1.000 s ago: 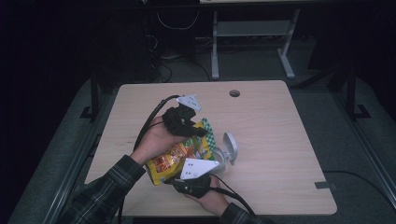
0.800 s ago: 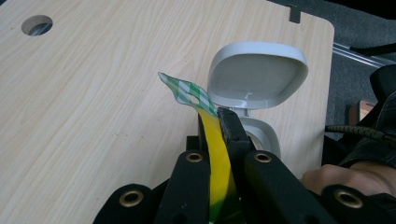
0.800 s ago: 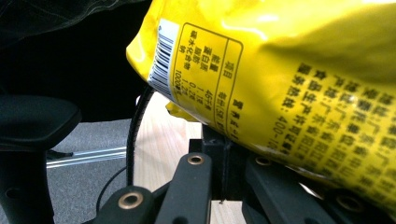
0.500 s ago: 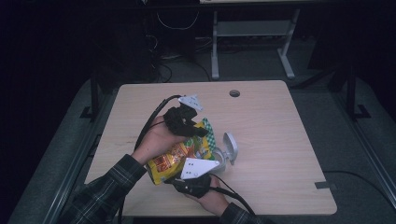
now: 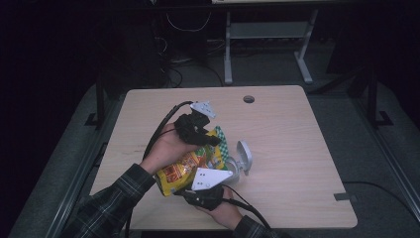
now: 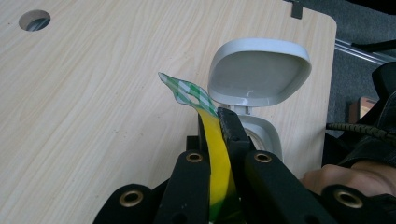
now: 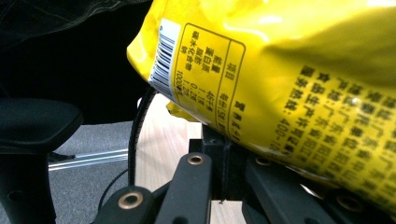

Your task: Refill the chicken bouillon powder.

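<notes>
**Operator:** Snack bag (image 5: 185, 166) first: I see it lifted above the near middle of the table (image 5: 307, 148), tilted, its yellow and orange front half covered by both hands.

**Colleague:** What does your left gripper (image 5: 198, 130) have?

**Operator:** It is clamped on the bag's upper edge. In the left gripper view the yellow film (image 6: 218, 158) runs up between the closed jaws, and the green-checked corner (image 6: 187, 91) curls out past their tips. How far the seal reaches inside, I cannot see.

**Colleague:** And that white thing beyond it?

**Operator:** A small white container (image 6: 261, 130) with its hinged lid (image 6: 259, 70) standing open, just beside the bag. The jaws block most of its body, so its contents stay unknown to me.

**Colleague:** The right gripper (image 5: 205, 191)?

**Operator:** Clenched on the bag's lower end, under the grey plate. In the right gripper view the printed back of the bag (image 7: 280, 84) overhangs the jaws; their tips are buried behind it, and the print is too blurred to read.
</notes>
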`<state>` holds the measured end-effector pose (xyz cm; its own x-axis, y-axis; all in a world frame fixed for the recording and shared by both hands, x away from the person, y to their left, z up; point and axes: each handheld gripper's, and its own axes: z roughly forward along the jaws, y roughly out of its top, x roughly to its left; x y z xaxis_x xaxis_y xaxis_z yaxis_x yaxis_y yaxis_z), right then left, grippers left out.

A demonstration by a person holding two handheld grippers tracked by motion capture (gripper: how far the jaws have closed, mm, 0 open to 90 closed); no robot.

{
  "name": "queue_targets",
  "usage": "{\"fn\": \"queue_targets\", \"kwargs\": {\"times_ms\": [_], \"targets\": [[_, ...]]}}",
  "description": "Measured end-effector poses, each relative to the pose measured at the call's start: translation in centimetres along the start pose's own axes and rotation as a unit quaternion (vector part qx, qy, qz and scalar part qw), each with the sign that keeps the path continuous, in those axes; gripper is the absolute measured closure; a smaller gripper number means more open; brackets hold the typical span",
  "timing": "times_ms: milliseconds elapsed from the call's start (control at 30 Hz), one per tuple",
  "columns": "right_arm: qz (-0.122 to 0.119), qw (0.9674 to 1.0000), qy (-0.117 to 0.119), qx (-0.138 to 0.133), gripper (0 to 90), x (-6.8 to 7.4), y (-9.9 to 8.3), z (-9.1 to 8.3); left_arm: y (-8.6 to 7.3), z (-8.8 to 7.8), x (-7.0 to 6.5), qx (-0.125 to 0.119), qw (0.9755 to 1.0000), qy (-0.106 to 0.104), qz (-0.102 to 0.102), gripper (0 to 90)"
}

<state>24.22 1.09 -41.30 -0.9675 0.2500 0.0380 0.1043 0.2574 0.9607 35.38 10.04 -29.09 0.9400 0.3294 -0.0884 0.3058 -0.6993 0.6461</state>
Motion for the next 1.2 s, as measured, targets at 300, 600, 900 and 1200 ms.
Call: {"fn": "queue_targets", "kwargs": {"times_ms": [300,600,900,1200], "targets": [[0.002,1.0000,0.001,-0.001,90.0,-0.02,-0.03,0.00,0.11,0.25,0.00,0.005,1.0000,-0.002,-0.004,90.0],[0.004,1.0000,0.001,-0.003,90.0,-0.03,-0.03,-0.02,0.39,0.34,-0.03,0.017,0.9998,0.001,0.005,90.0],[0.007,1.0000,0.001,-0.002,90.0,-0.09,-0.07,-0.06,0.55,0.55,-0.01,0.021,0.9998,0.001,0.006,90.0],[0.006,1.0000,0.001,-0.002,90.0,-0.08,-0.08,-0.03,0.63,0.68,-0.05,0.022,0.9997,0.002,0.005,90.0]]}}
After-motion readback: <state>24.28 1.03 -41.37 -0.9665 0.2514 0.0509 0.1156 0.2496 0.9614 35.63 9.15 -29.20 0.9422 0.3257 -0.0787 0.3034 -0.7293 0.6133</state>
